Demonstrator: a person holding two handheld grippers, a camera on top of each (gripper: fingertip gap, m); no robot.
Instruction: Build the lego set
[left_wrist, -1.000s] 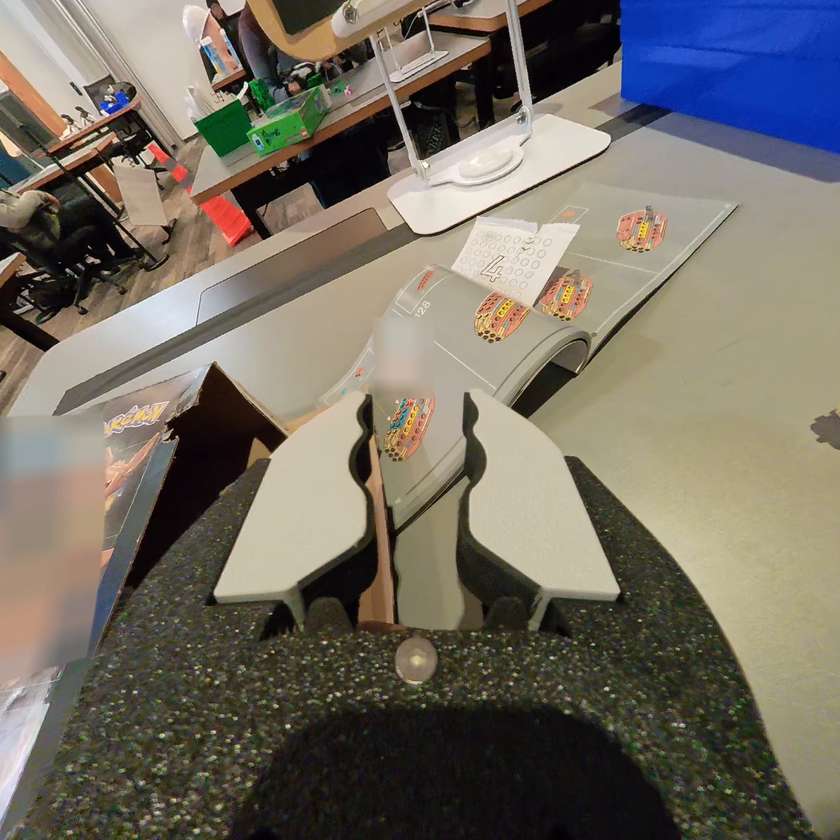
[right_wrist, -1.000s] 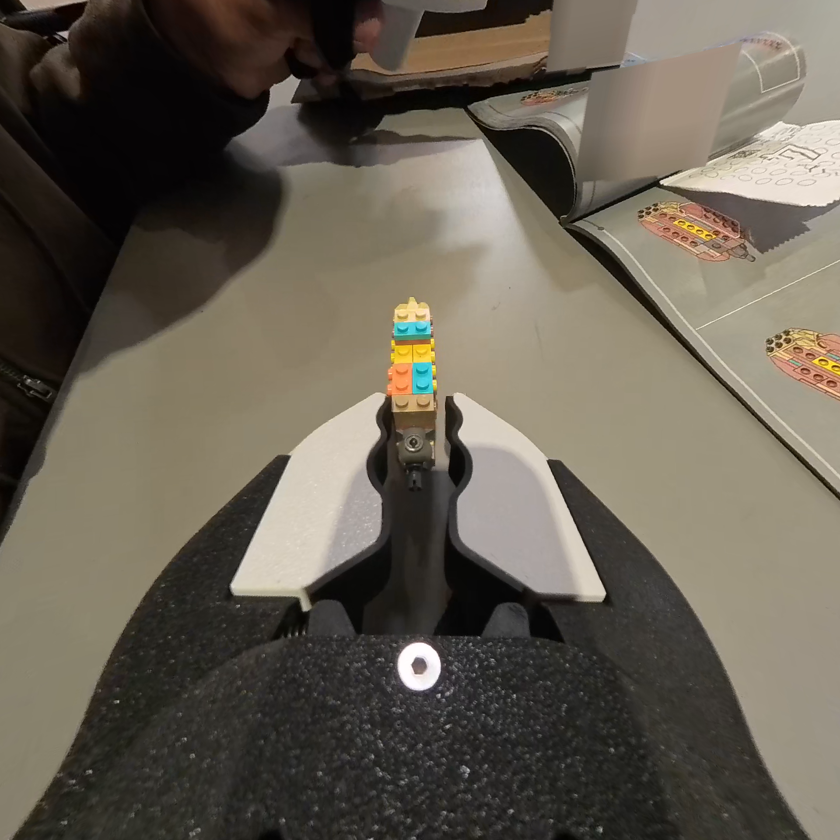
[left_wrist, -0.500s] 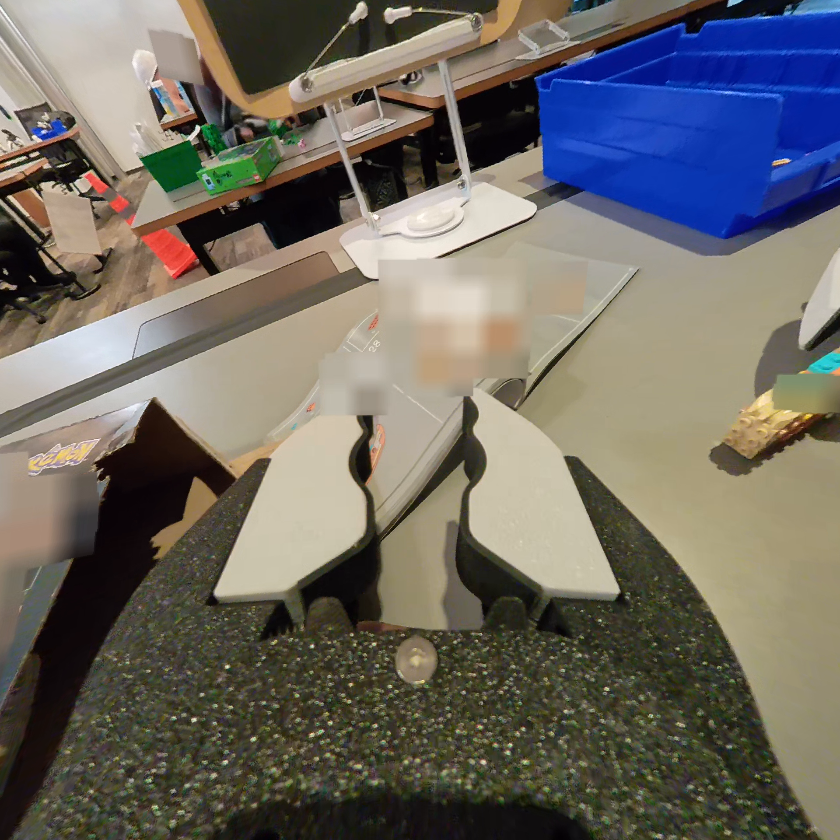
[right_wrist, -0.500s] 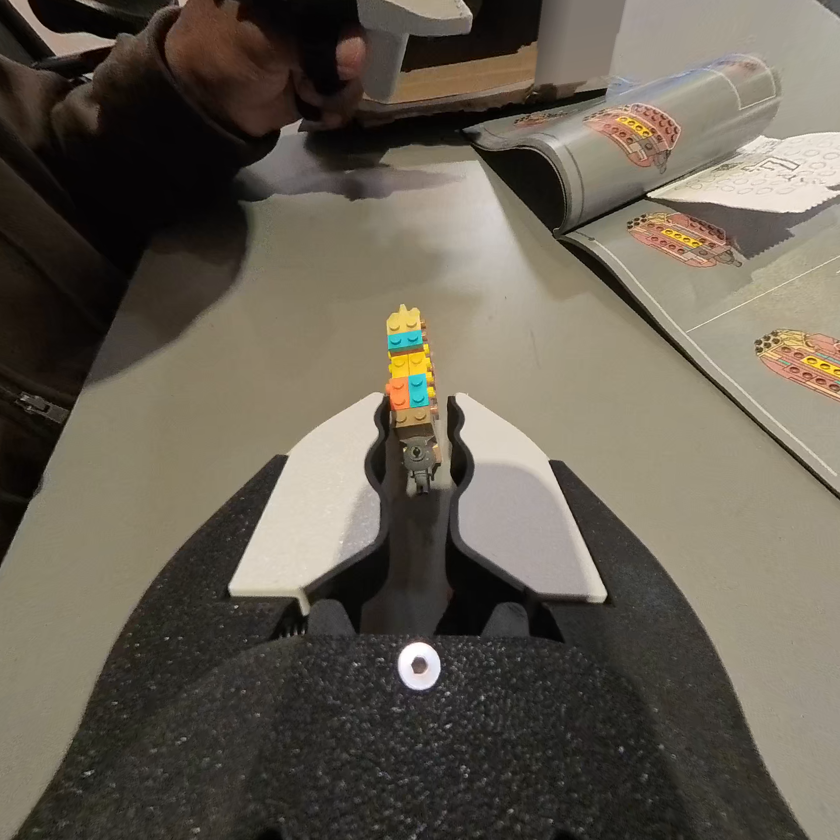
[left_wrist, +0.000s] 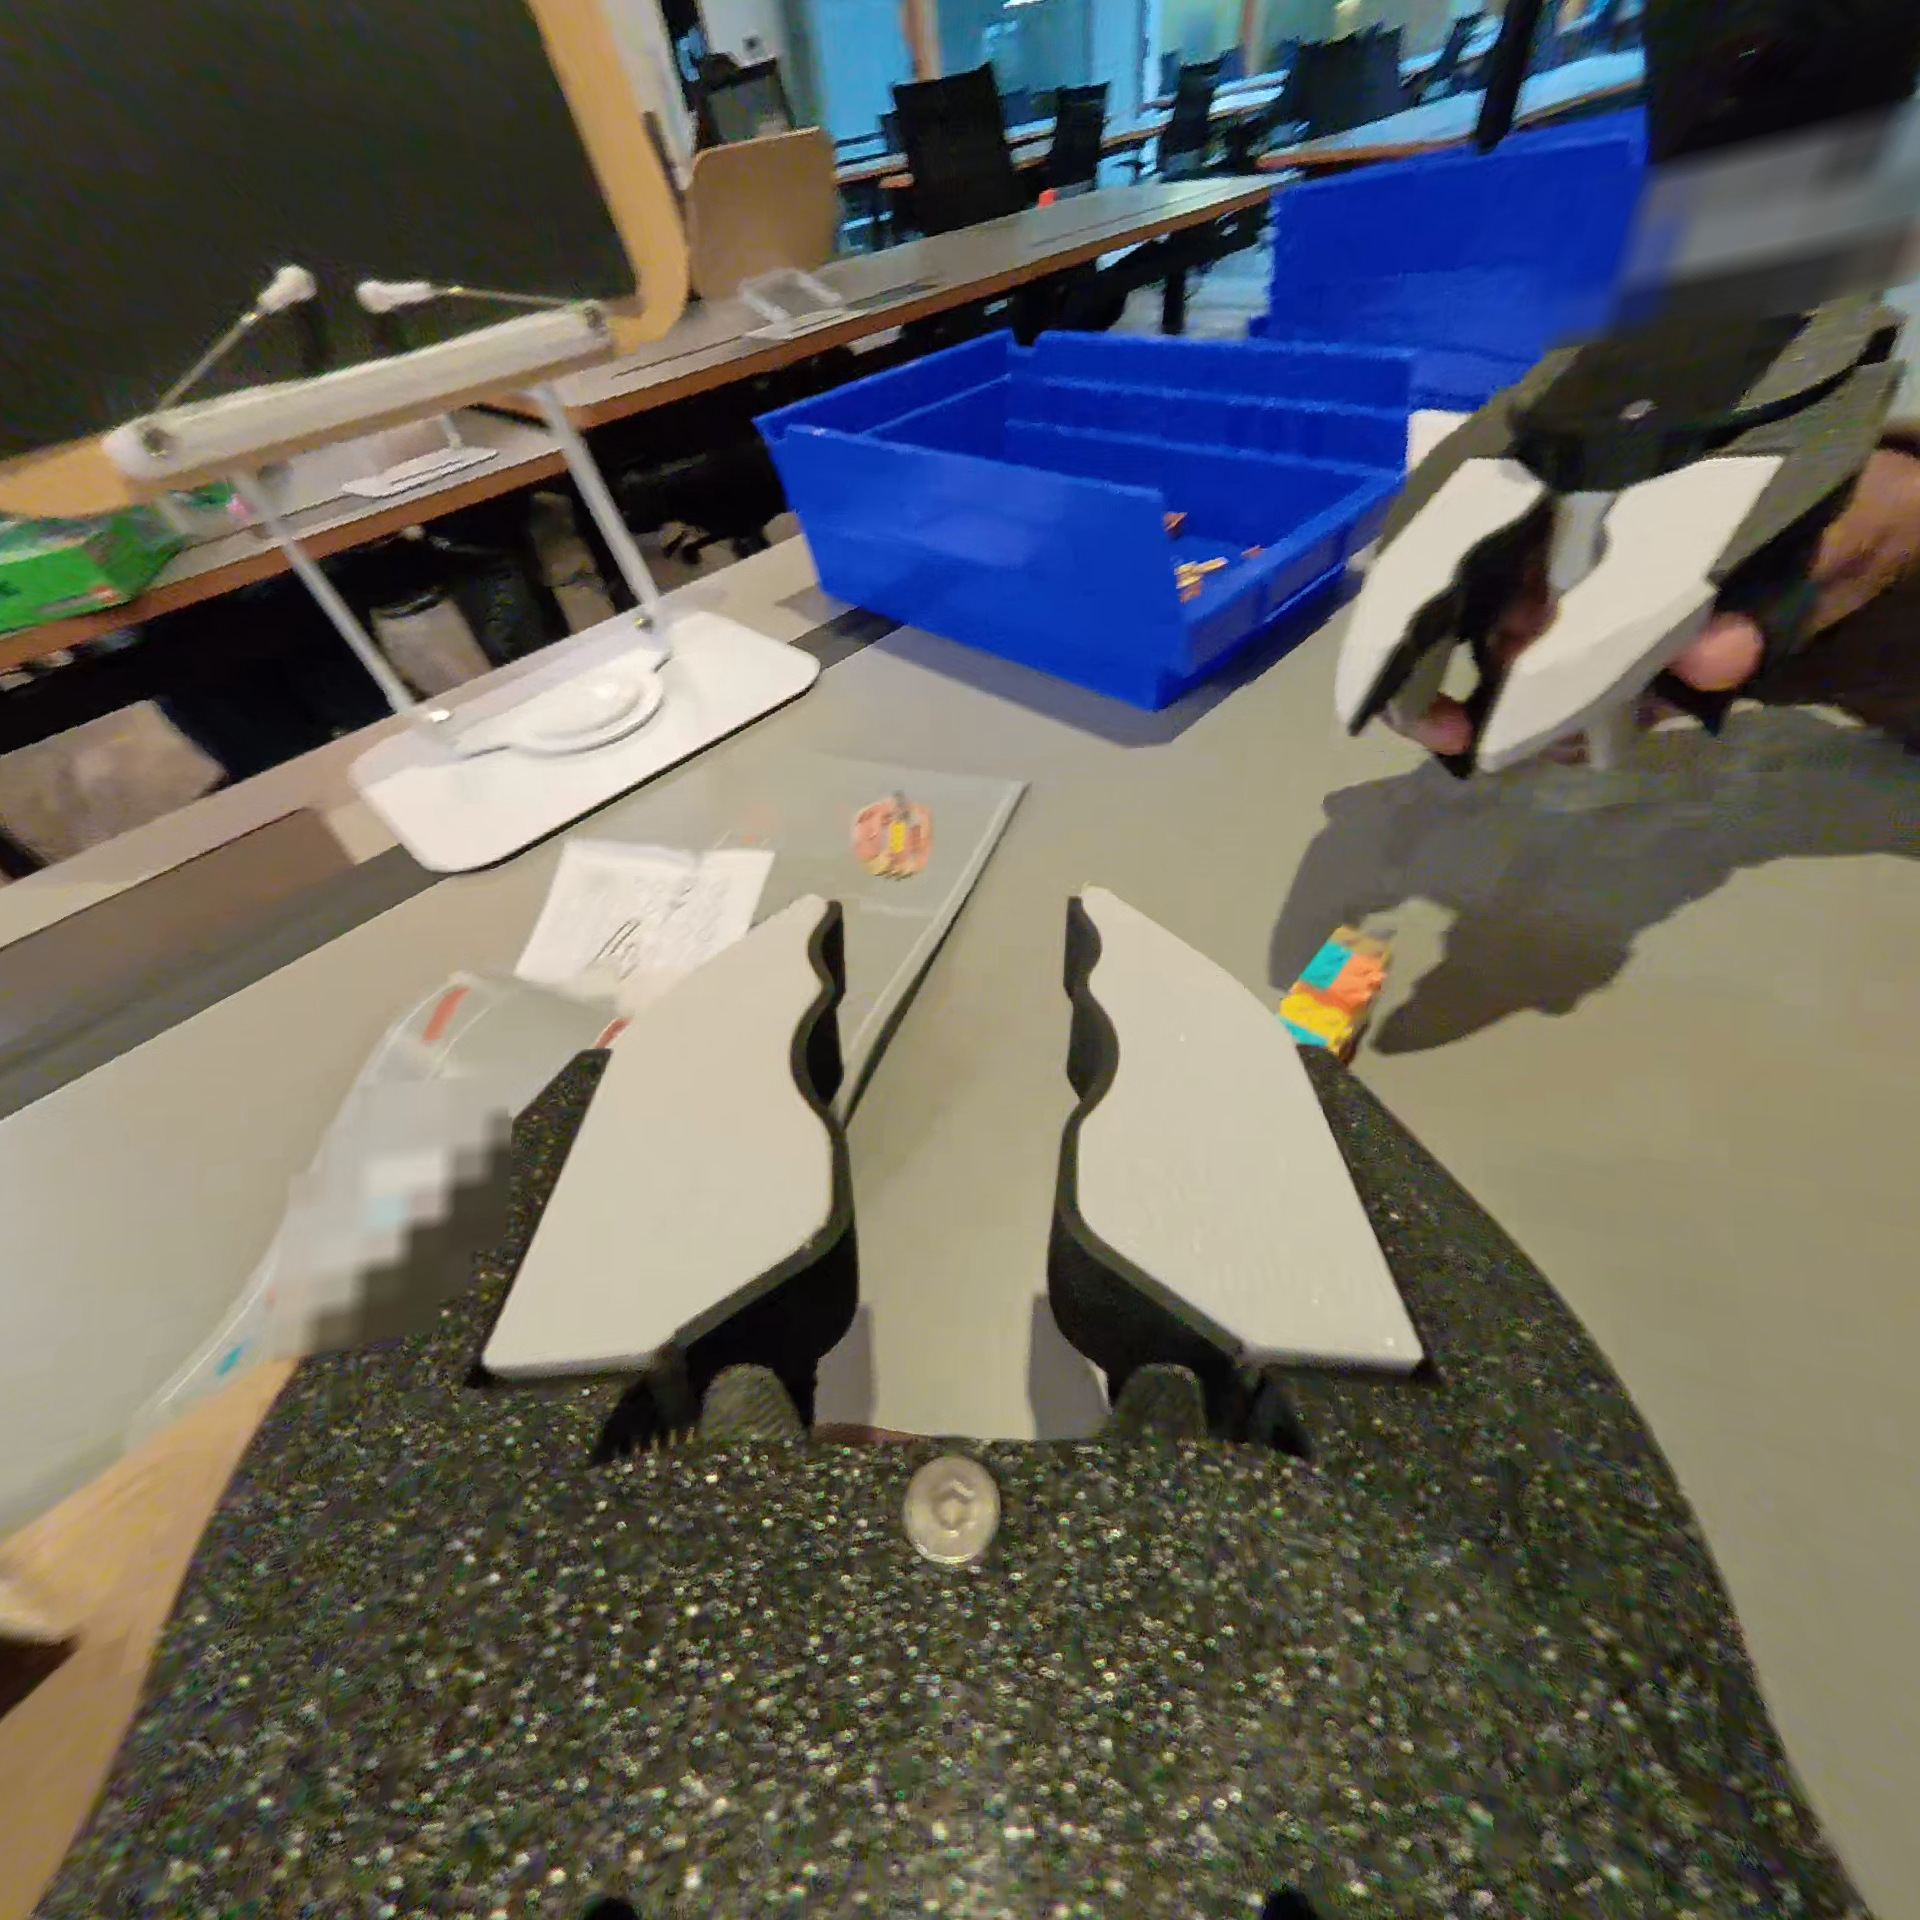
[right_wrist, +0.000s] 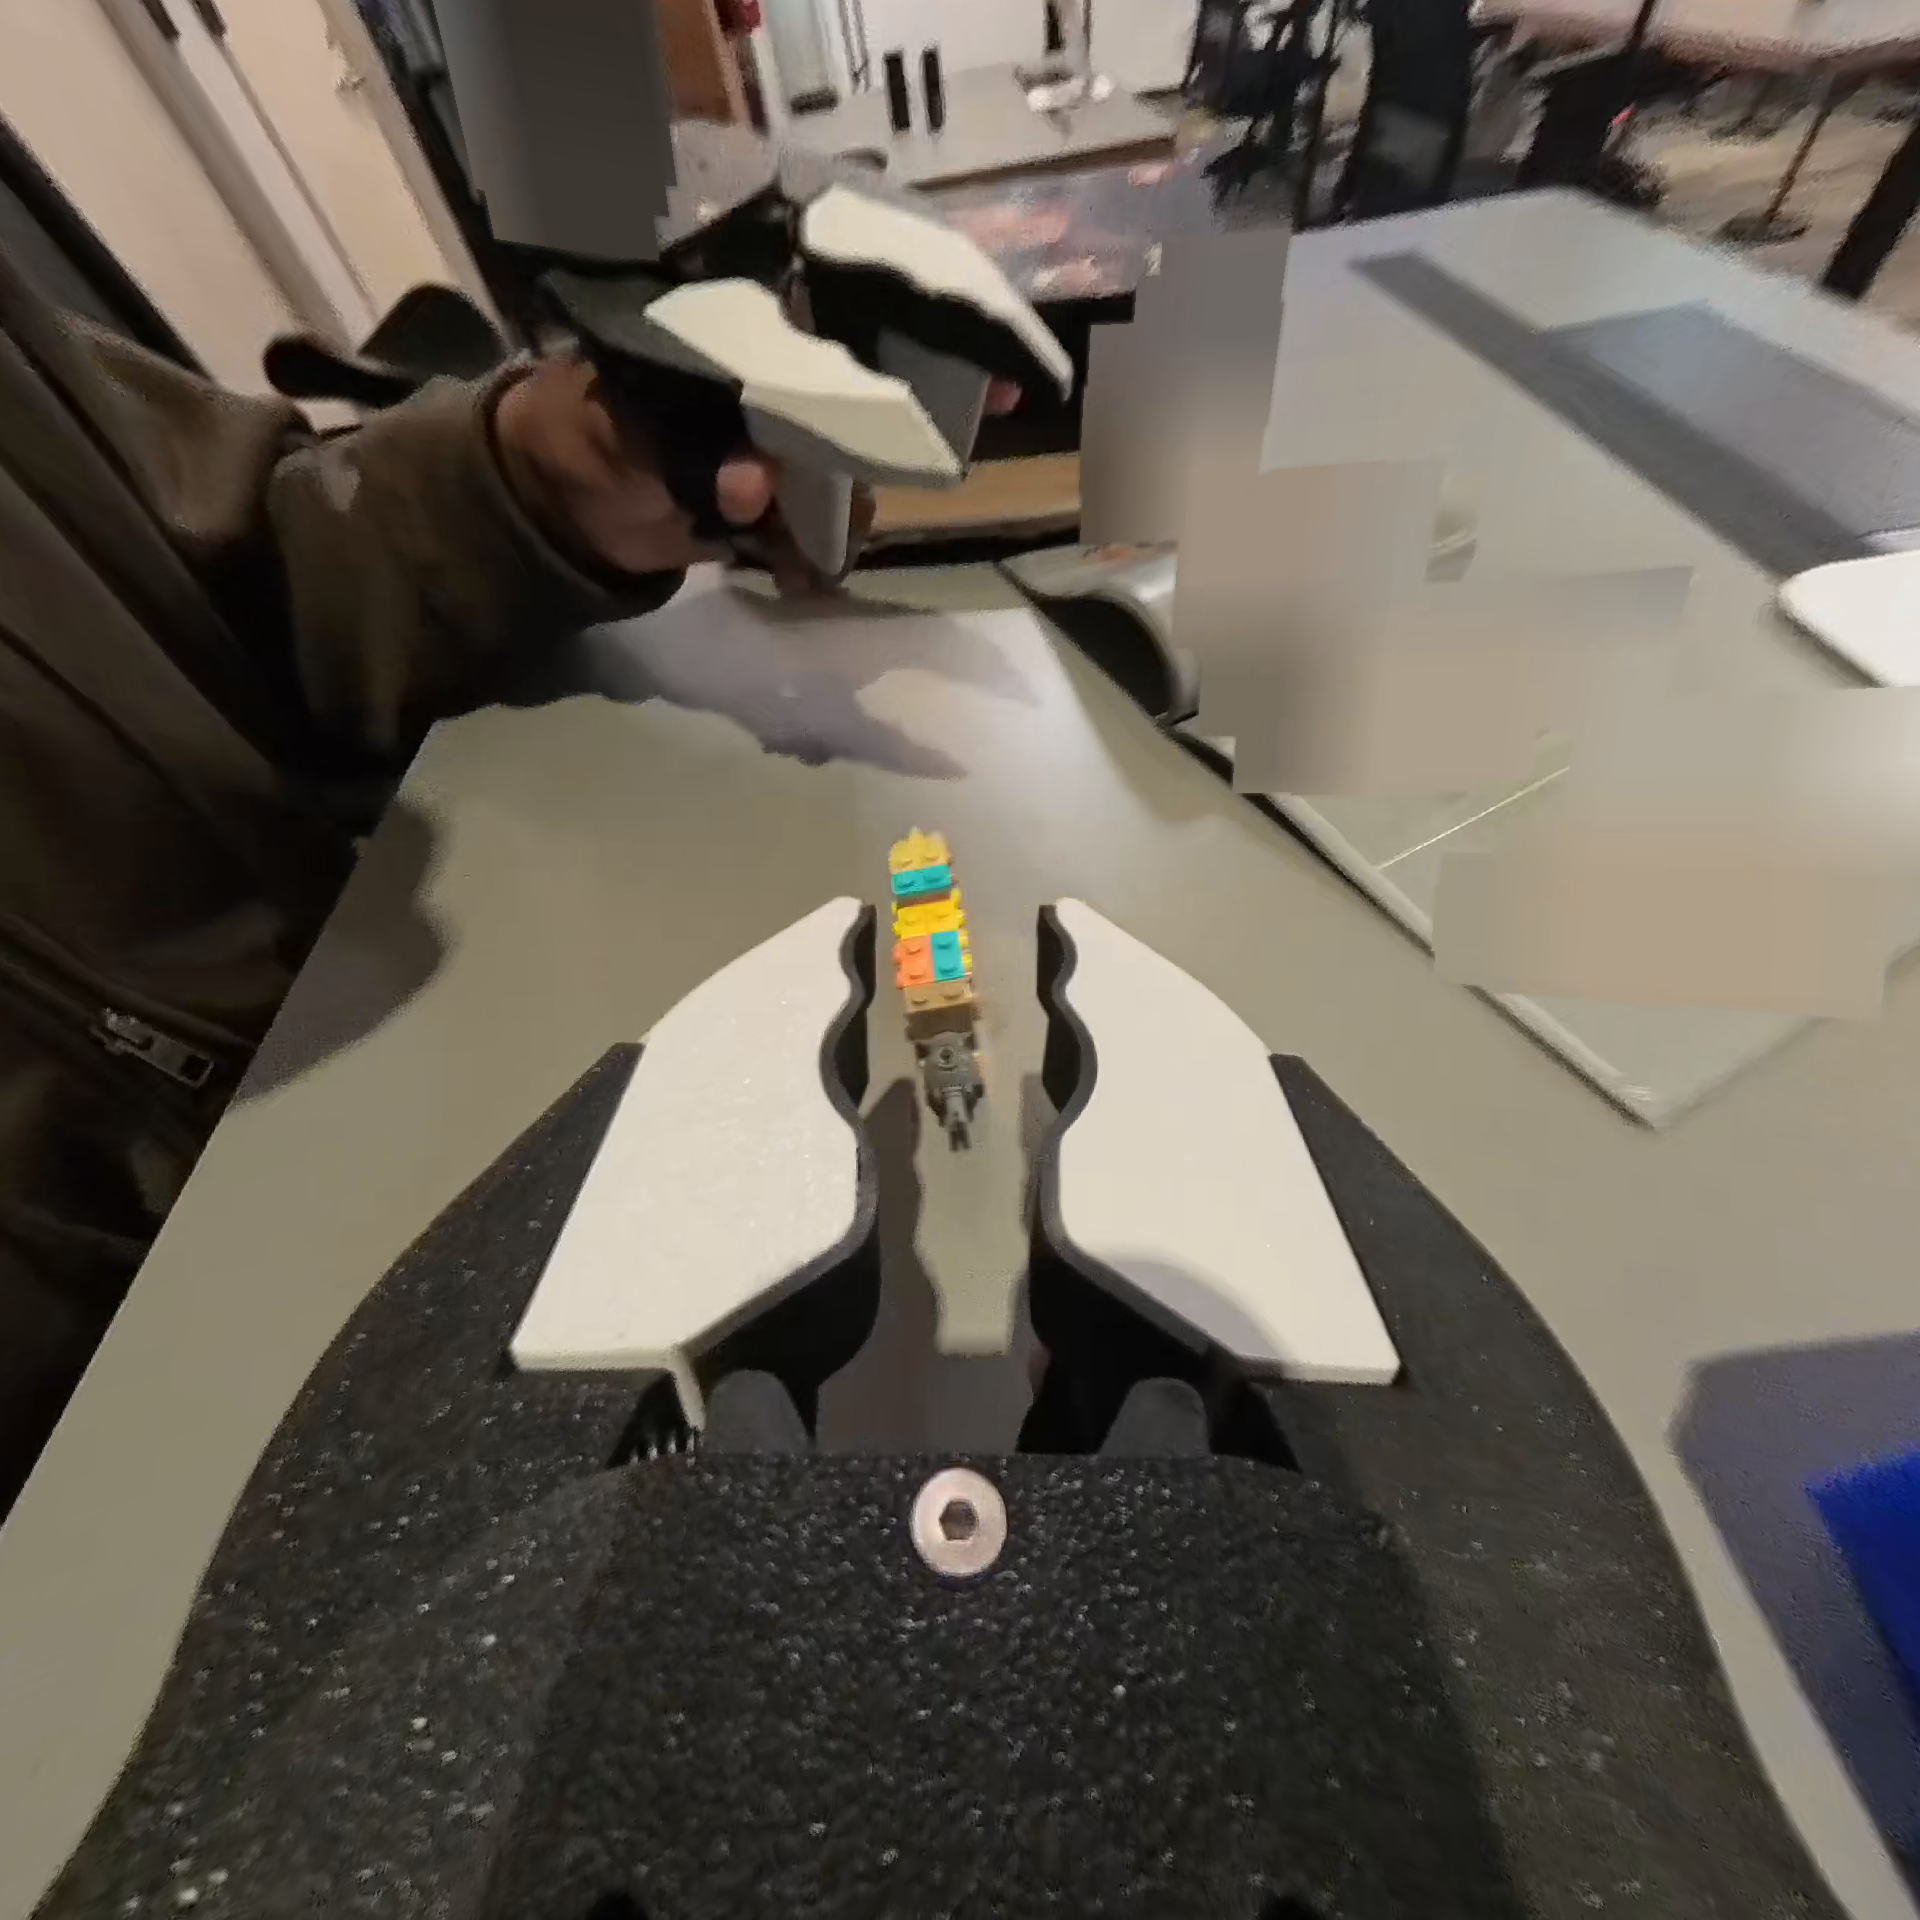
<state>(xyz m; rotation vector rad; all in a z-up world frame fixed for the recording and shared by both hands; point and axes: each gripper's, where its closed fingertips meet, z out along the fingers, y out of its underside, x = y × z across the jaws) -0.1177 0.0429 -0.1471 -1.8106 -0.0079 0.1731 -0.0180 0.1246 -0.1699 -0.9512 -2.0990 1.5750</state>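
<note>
The lego model (right_wrist: 935, 956), a narrow stack of tan, yellow, teal and orange bricks with a dark grey end piece, lies on the grey table (right_wrist: 623, 852). My right gripper (right_wrist: 951, 925) is open, with its fingers either side of the model and clear of it. In the left wrist view the model (left_wrist: 1335, 987) shows just right of my open, empty left gripper (left_wrist: 951, 935), and the right gripper (left_wrist: 1423, 727) hangs above it. The left gripper (right_wrist: 997, 416) is held in a hand above the table's far side.
An open instruction booklet (left_wrist: 894, 831) and a white paper bag (left_wrist: 644, 914) lie ahead of the left gripper. A white lamp base (left_wrist: 592, 748) stands behind them. A blue bin (left_wrist: 1039, 520) with loose bricks sits at the back right. A cardboard edge (left_wrist: 104, 1496) is at the left. The left gripper's tips are roughly 15 cm from the right gripper's.
My right gripper has opened, let go of the lego model and lifted away from it. My left gripper has swung right, away from the box and booklet, toward the model.
</note>
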